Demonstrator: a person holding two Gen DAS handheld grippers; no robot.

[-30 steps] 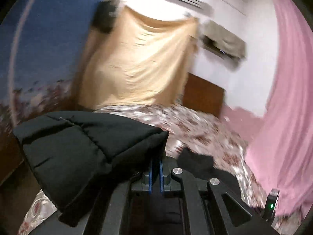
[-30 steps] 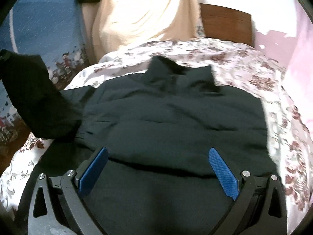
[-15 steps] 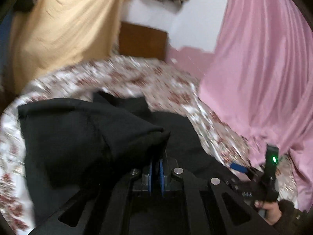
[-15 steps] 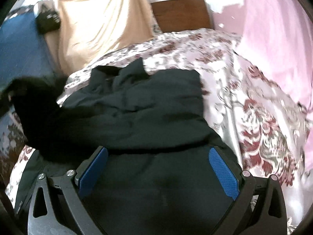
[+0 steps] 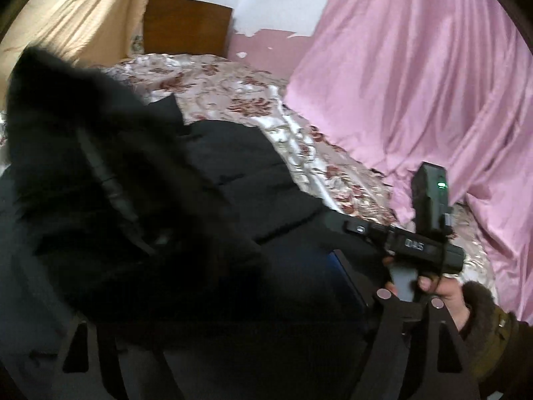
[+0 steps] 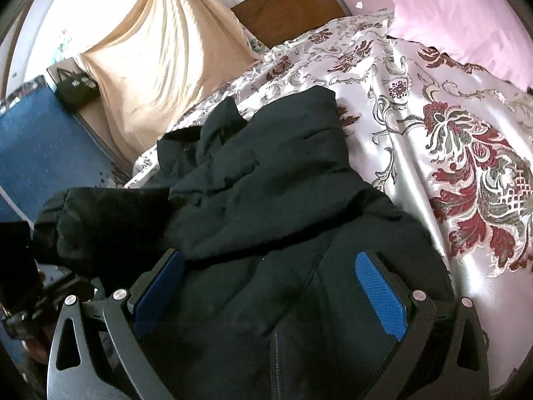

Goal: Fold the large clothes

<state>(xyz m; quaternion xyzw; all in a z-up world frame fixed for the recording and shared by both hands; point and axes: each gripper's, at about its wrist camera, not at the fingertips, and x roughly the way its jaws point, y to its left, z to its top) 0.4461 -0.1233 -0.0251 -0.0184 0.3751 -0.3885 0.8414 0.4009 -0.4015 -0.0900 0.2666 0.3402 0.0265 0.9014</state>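
- Honestly you won't find much to read here. The only marking is some pale lettering on the black handheld device [image 5: 420, 246], just below its green light [image 5: 441, 185], and it's too blurry to make out.
- Nothing else has text.

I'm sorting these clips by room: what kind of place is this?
Most likely a bedroom: a black jacket lies on a bed with a floral satin bedspread and a wooden headboard; pink drapery hangs beside it.
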